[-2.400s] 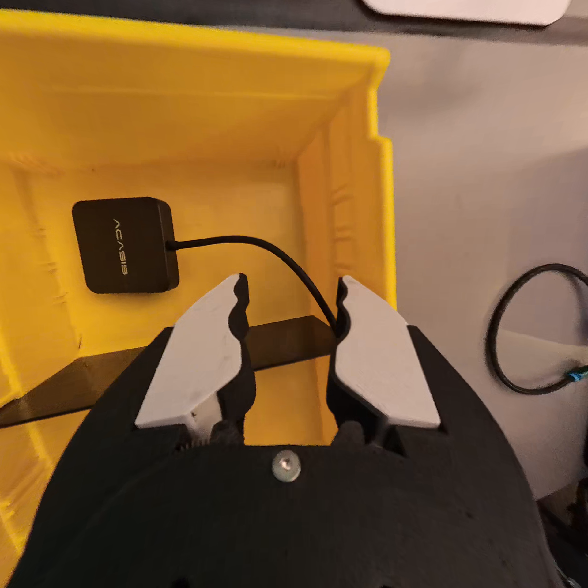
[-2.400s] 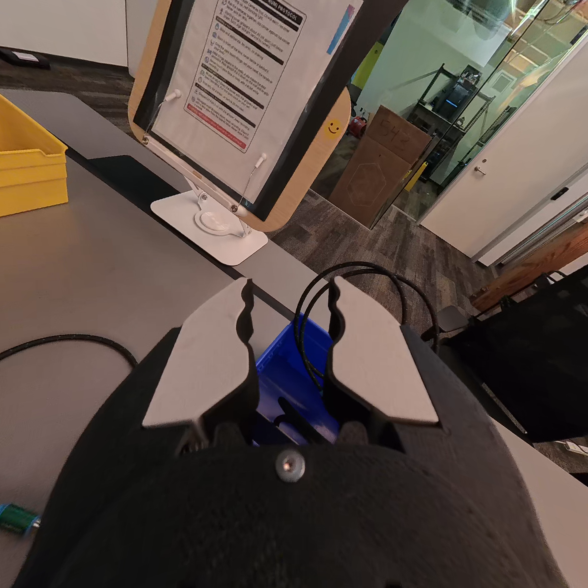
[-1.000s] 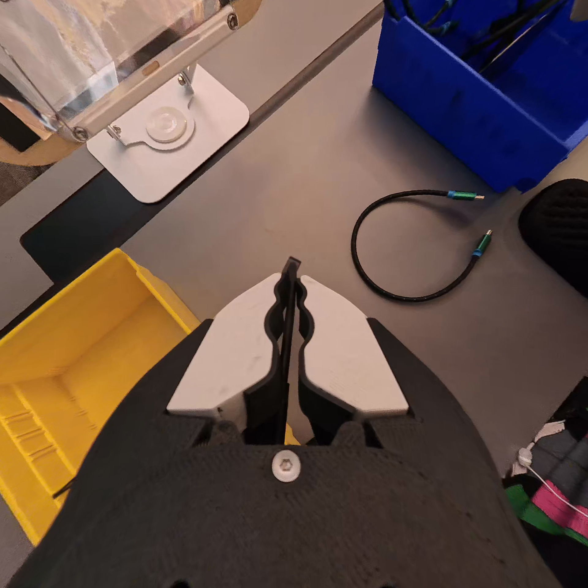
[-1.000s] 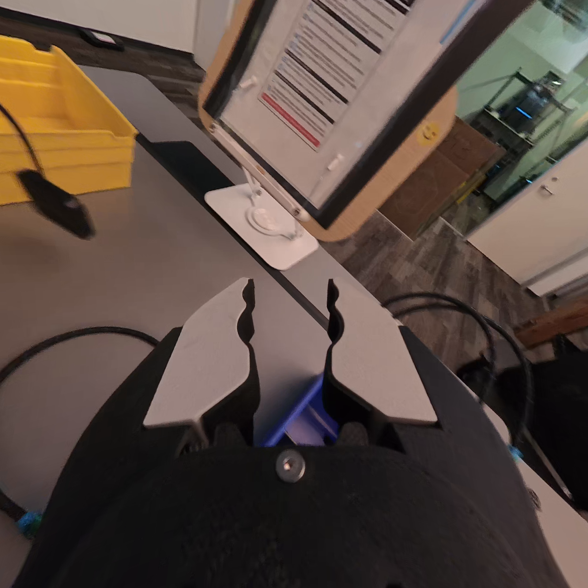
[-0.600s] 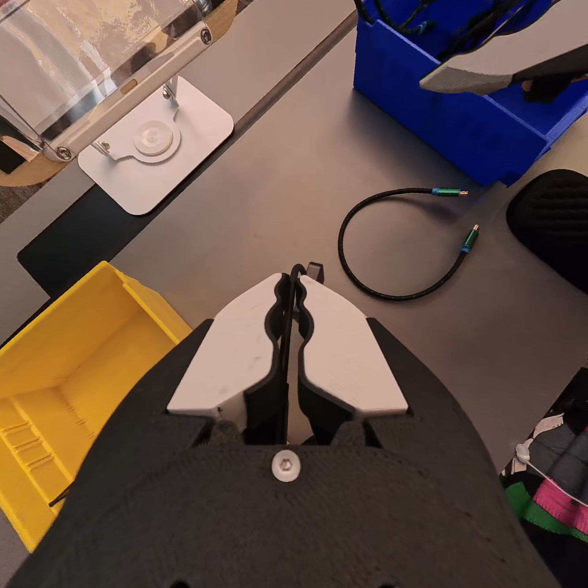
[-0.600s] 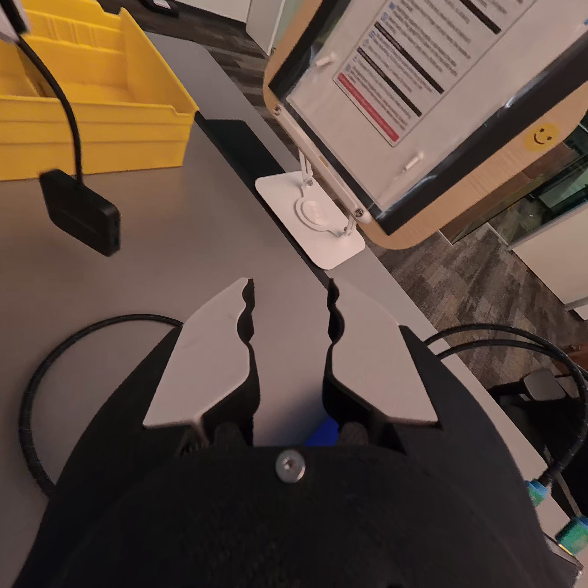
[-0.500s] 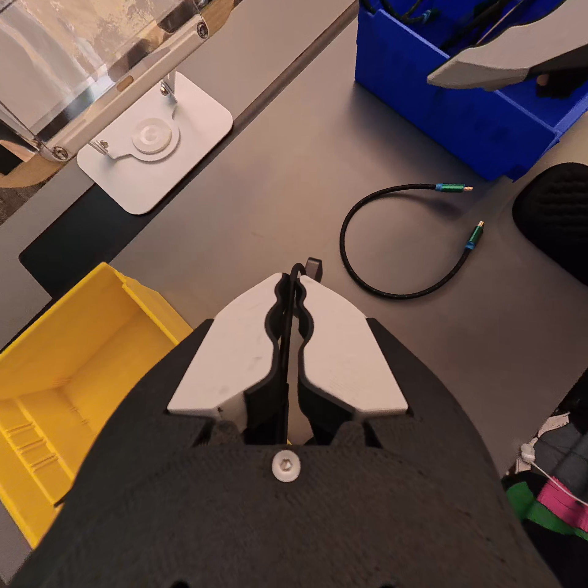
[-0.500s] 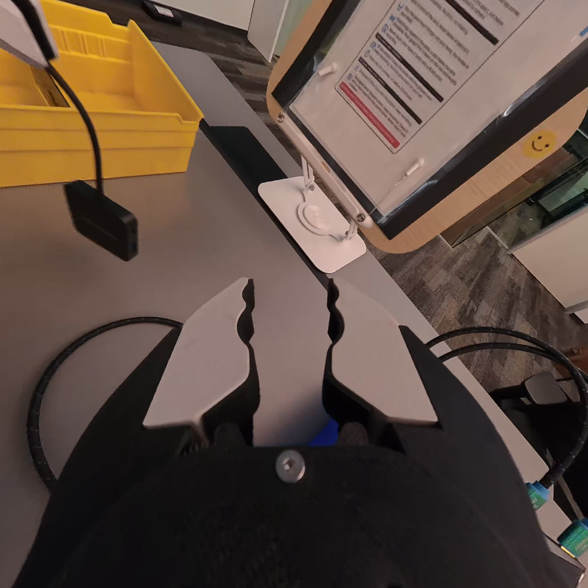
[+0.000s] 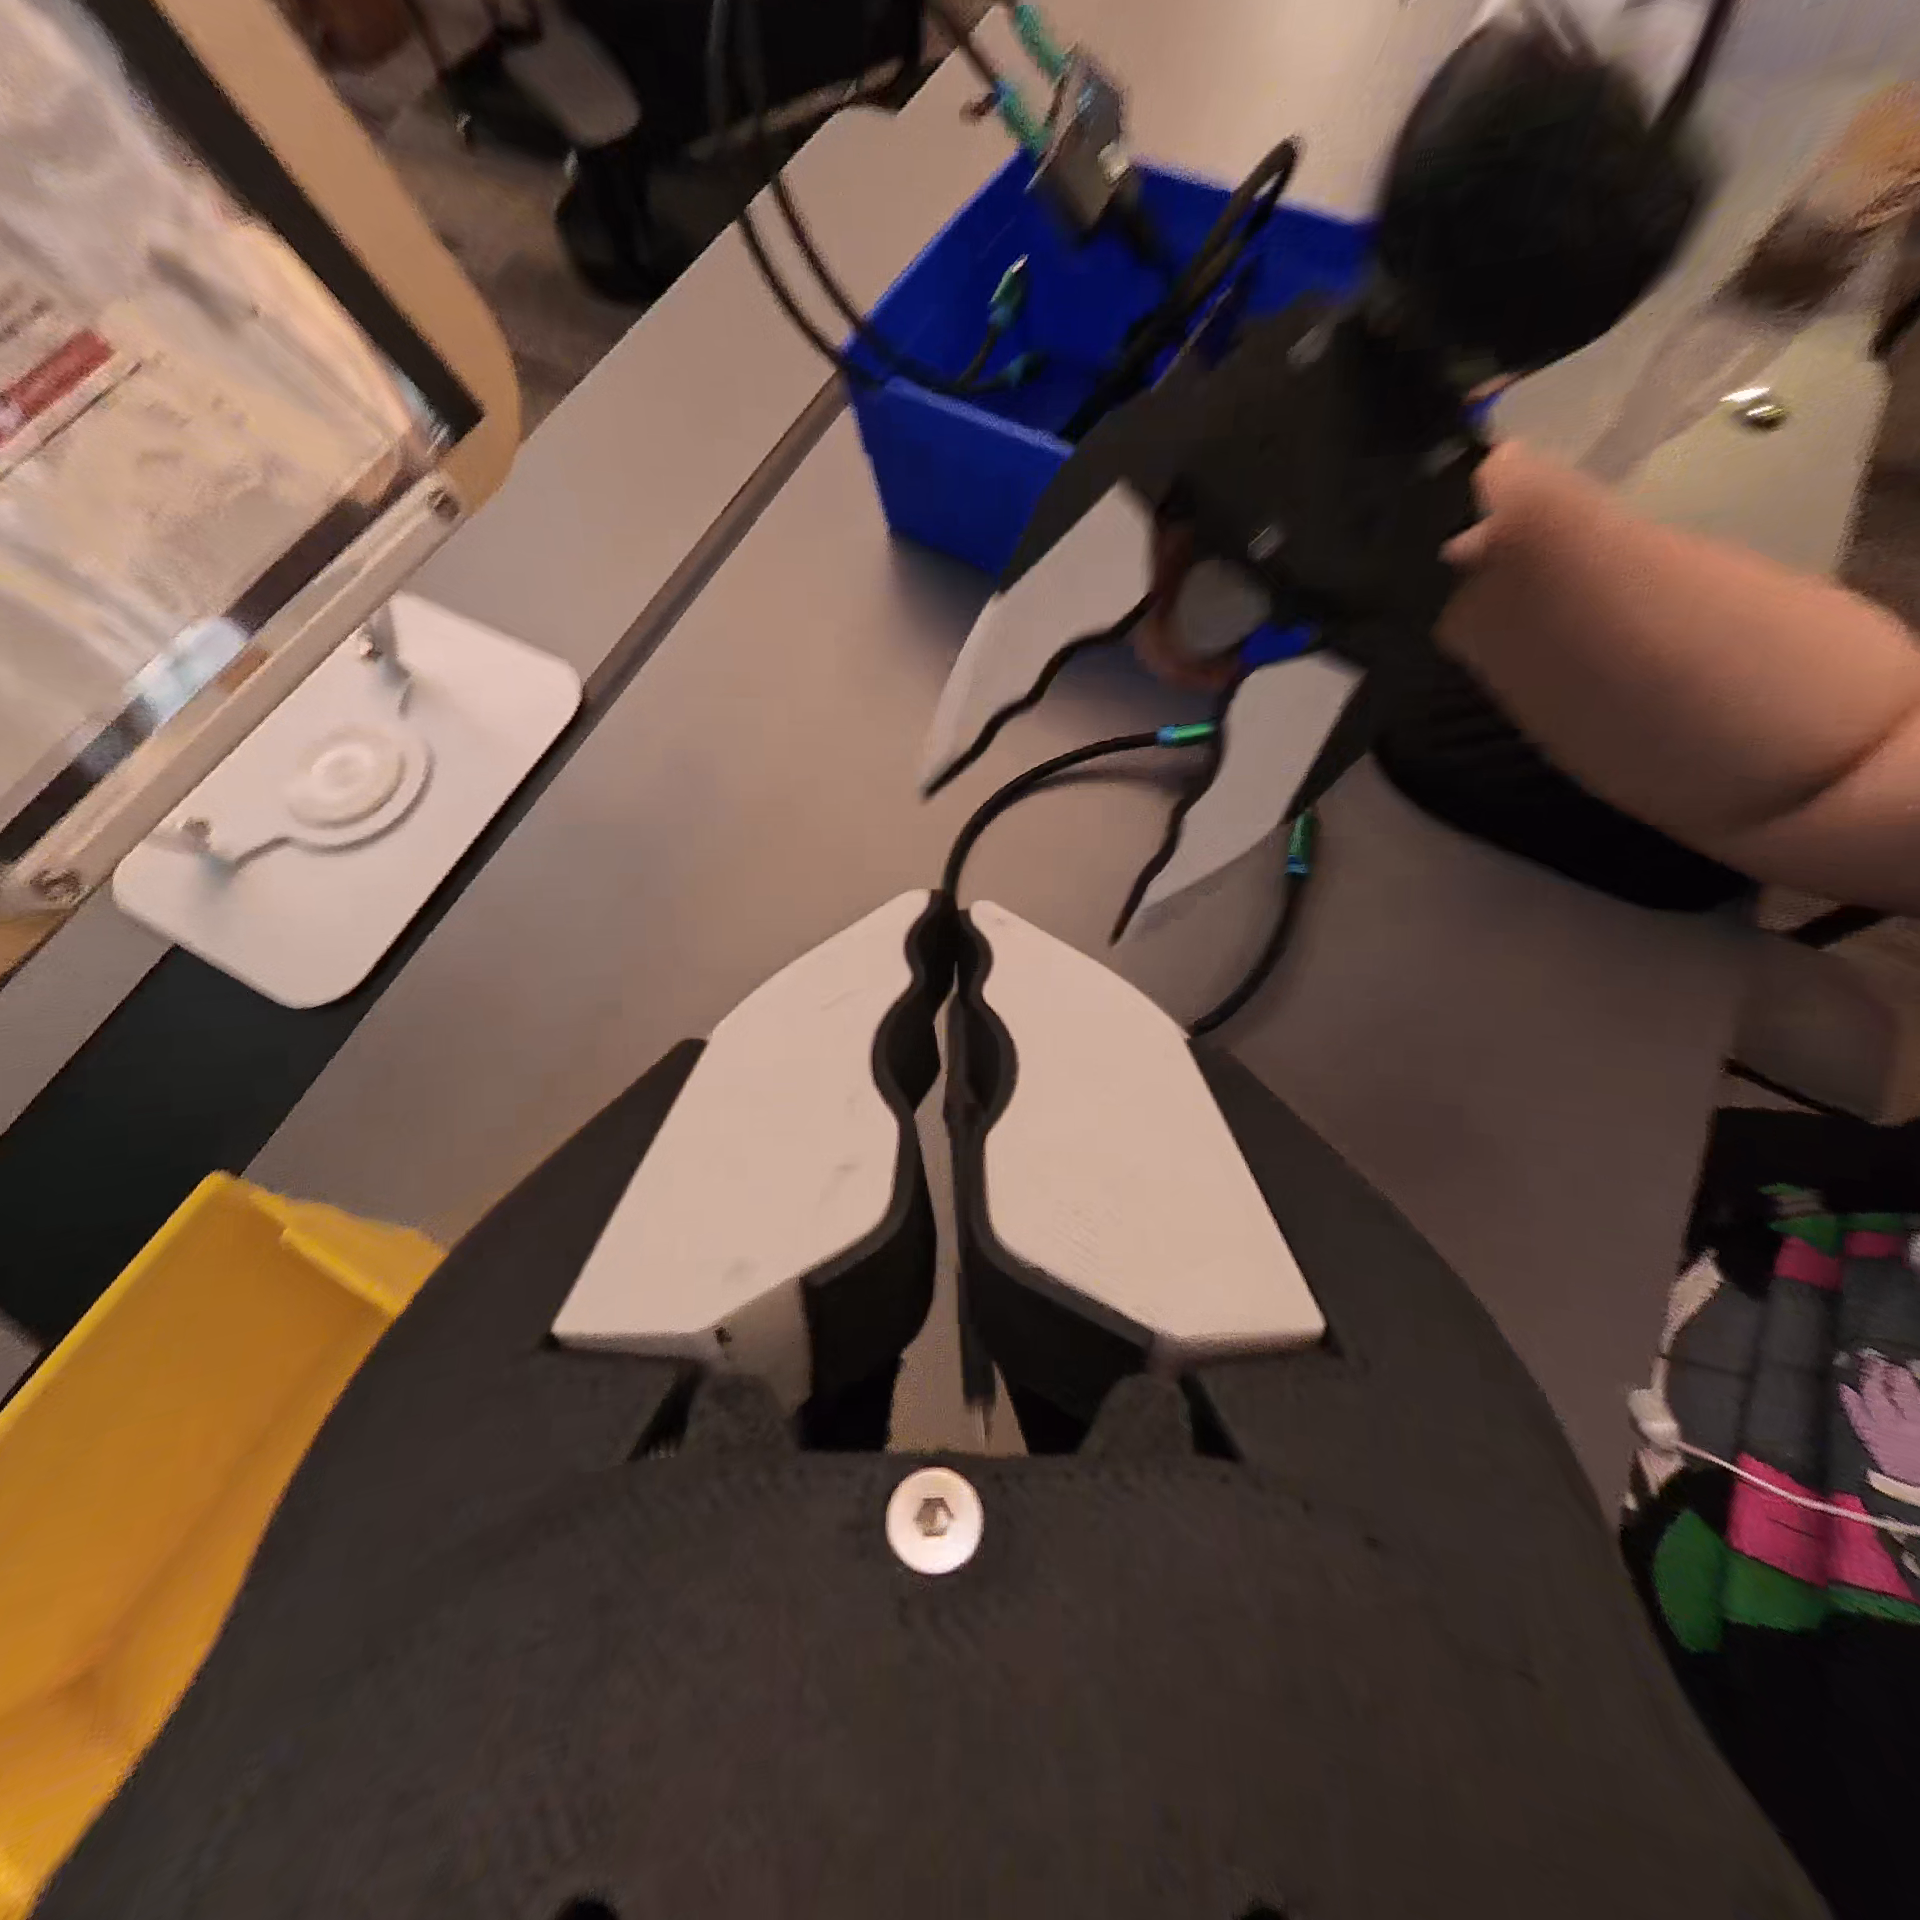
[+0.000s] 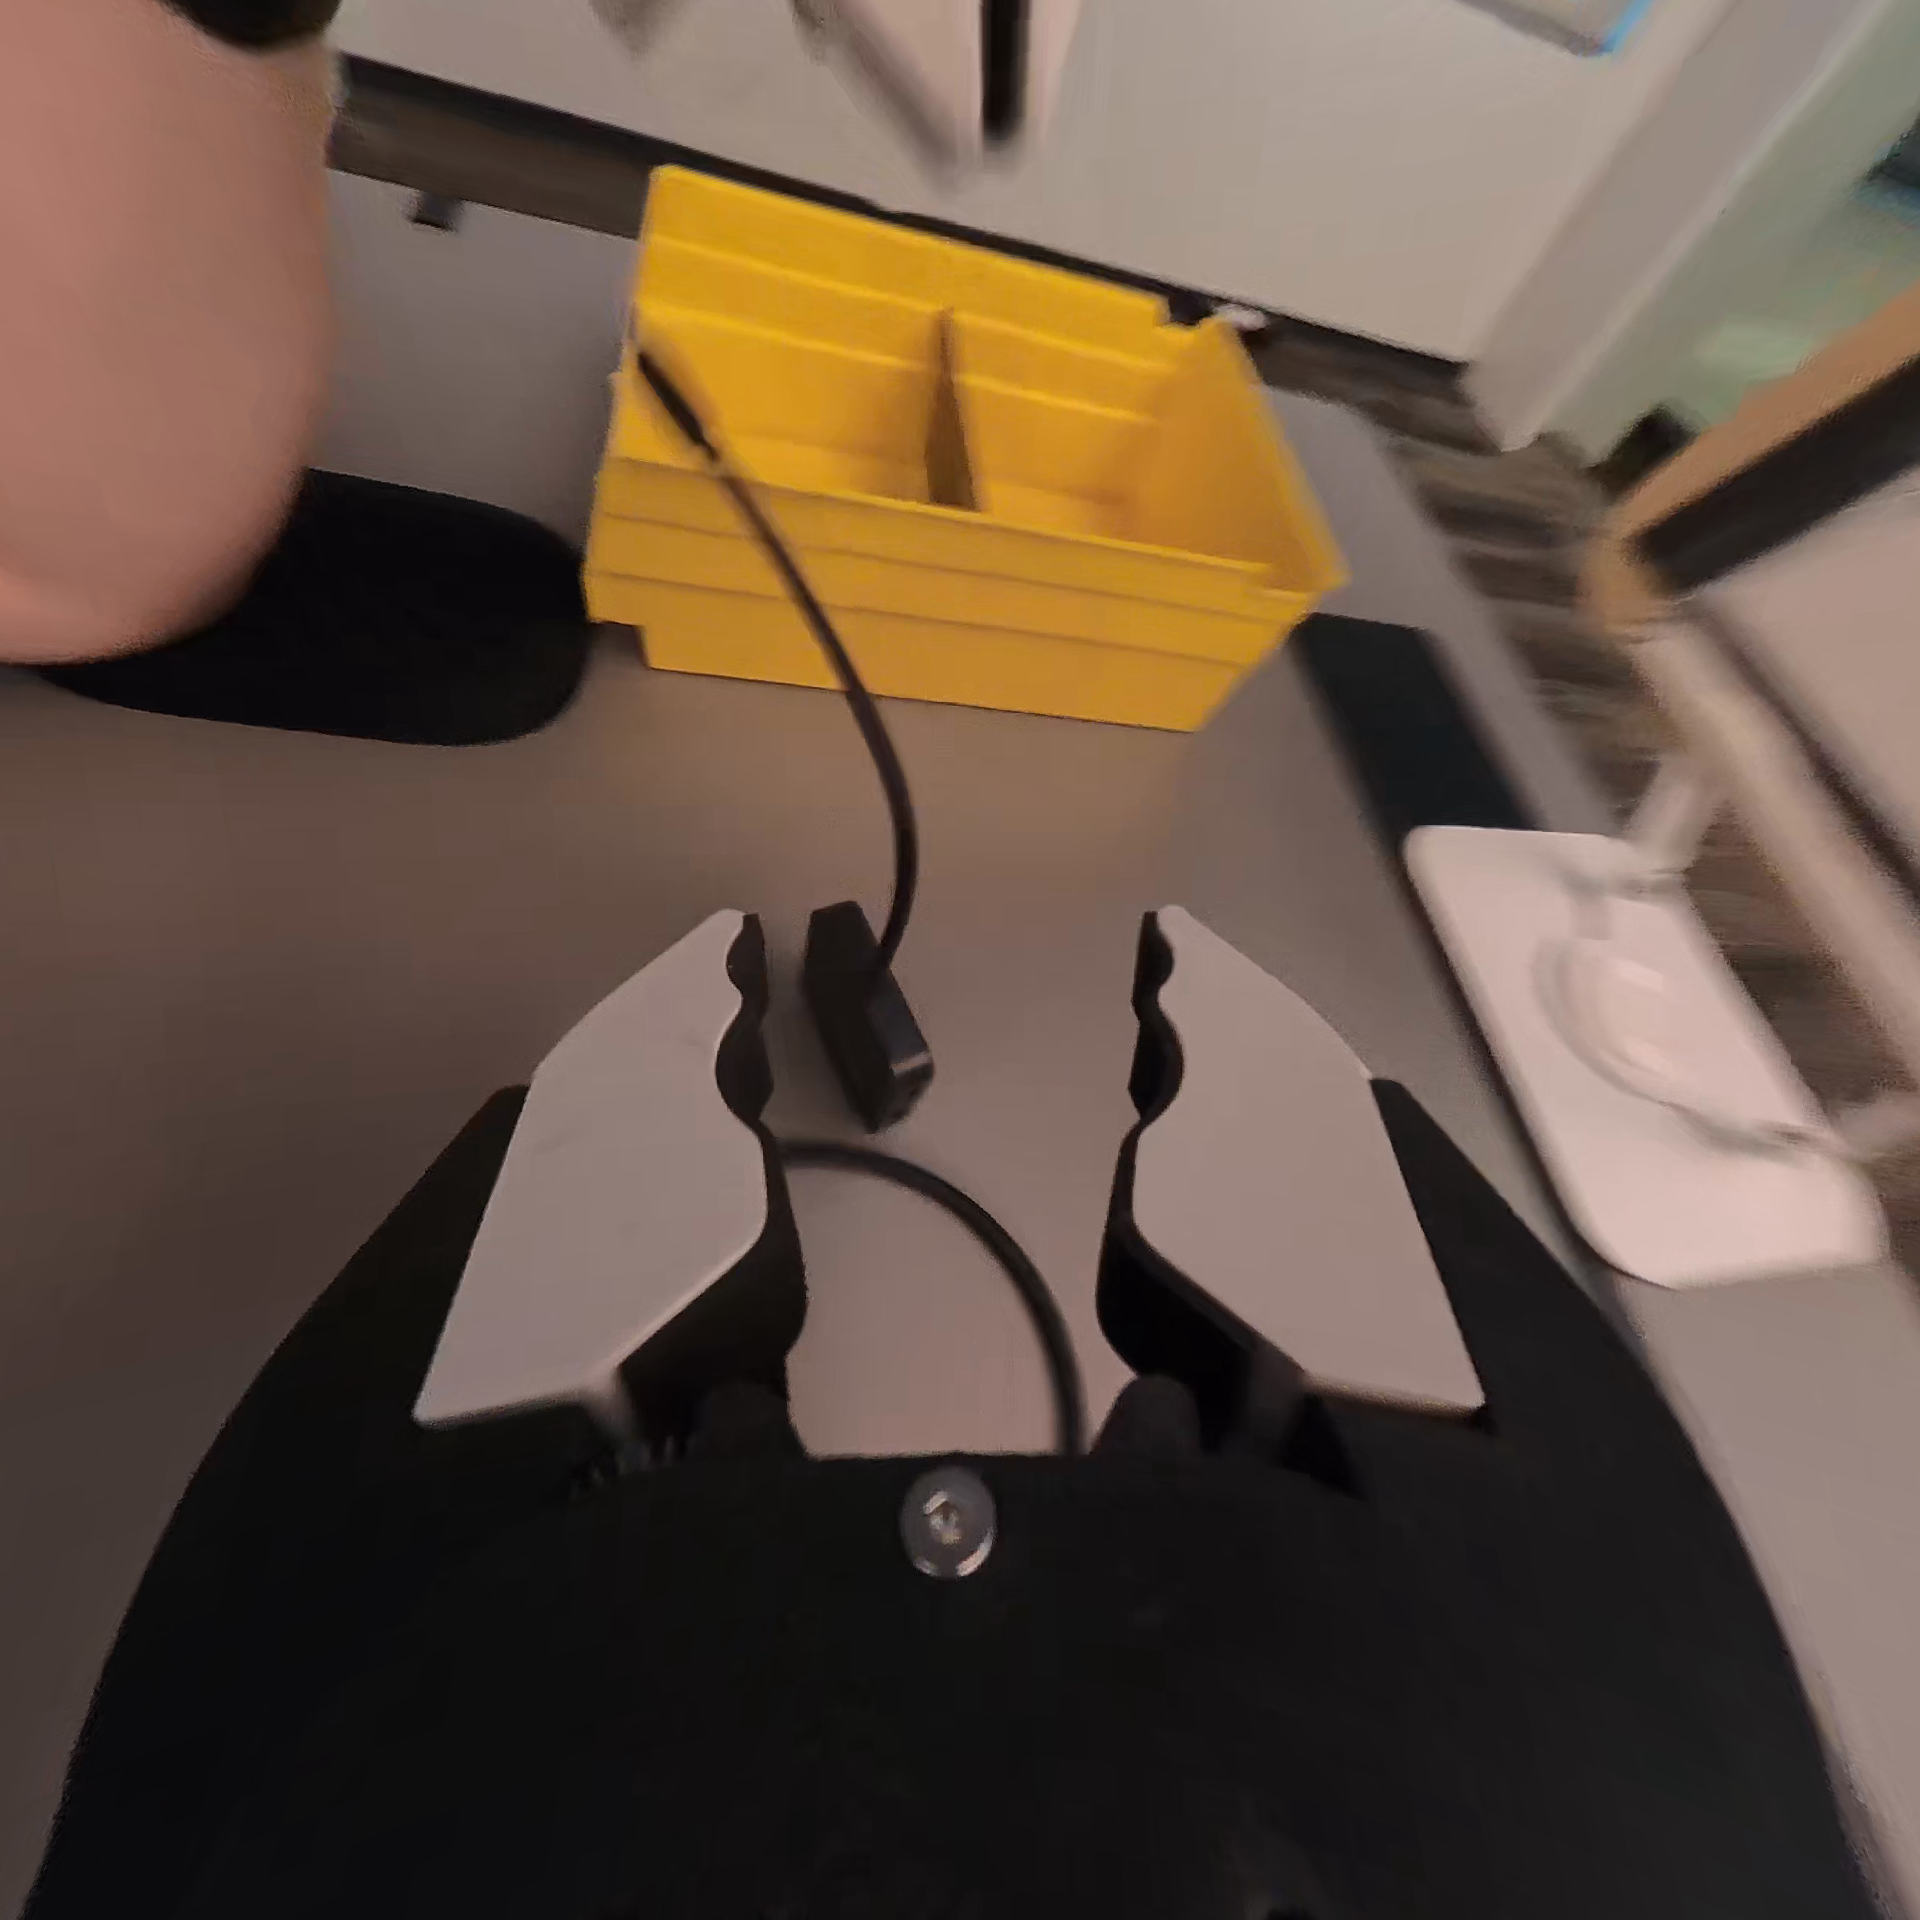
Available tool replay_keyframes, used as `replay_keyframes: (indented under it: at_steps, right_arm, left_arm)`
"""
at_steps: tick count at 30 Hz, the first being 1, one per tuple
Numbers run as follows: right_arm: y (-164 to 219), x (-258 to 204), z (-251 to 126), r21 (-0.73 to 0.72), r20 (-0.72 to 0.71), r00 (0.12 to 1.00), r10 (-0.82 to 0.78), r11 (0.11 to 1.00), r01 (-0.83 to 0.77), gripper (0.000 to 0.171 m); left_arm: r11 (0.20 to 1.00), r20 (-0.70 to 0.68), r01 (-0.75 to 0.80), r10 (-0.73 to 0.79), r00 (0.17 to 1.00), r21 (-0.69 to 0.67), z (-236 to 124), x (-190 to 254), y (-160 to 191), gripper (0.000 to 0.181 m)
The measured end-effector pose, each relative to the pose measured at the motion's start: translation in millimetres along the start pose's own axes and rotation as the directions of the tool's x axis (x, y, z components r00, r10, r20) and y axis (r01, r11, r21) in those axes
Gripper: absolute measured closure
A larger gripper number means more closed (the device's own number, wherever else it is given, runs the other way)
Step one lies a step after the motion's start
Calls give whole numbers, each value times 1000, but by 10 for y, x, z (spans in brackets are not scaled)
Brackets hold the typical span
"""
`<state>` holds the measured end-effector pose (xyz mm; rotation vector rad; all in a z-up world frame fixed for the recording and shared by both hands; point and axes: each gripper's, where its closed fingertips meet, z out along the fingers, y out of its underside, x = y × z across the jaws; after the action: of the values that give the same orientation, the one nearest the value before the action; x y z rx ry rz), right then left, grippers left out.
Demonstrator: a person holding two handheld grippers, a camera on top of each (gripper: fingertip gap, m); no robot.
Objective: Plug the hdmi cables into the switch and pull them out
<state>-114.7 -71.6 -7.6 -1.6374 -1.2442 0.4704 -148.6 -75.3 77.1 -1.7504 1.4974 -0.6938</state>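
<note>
Right tongs [image 10: 940, 997]: swung round from the sign stand toward the yellow bin [image 10: 935, 540], now spread wide over the black HDMI switch [image 10: 868, 1023] lying on the worktop [image 10: 312, 935]. Left tongs [image 9: 951, 920]: still pinched narrow on the switch's thin black lead [image 9: 961, 1195]. Braided HDMI cable [image 9: 1039, 790]: loose on the worktop, unplugged; judged next pick-up.

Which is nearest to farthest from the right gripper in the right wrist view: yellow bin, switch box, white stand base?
From the right gripper, jaws open:
1. Switch box, just ahead, nearer the left finger.
2. White stand base, off to the right on the table.
3. Yellow bin, farthest, straight ahead at the back.
</note>
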Motion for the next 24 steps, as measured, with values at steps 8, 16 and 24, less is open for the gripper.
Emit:
replay_keyframes:
  at_steps: [8, 16, 24]
  right_arm:
    - [614, -409, 507, -235, 195, 980, -37, 968, 83, 103]
    - [1026, -714, 808, -464, 271, 950, 153, 886, -11, 89]
    - [999, -834, 953, -483, 291, 955, 52, 870, 99, 103]
  left_arm:
    - [999, -47, 38, -38, 998, 7, -31, 52, 27, 181]
    - [999, 12, 36, -36, 999, -28, -127, -84, 139, 181]
    - [999, 55, 43, -44, 998, 16, -300, -181, 129, 181]
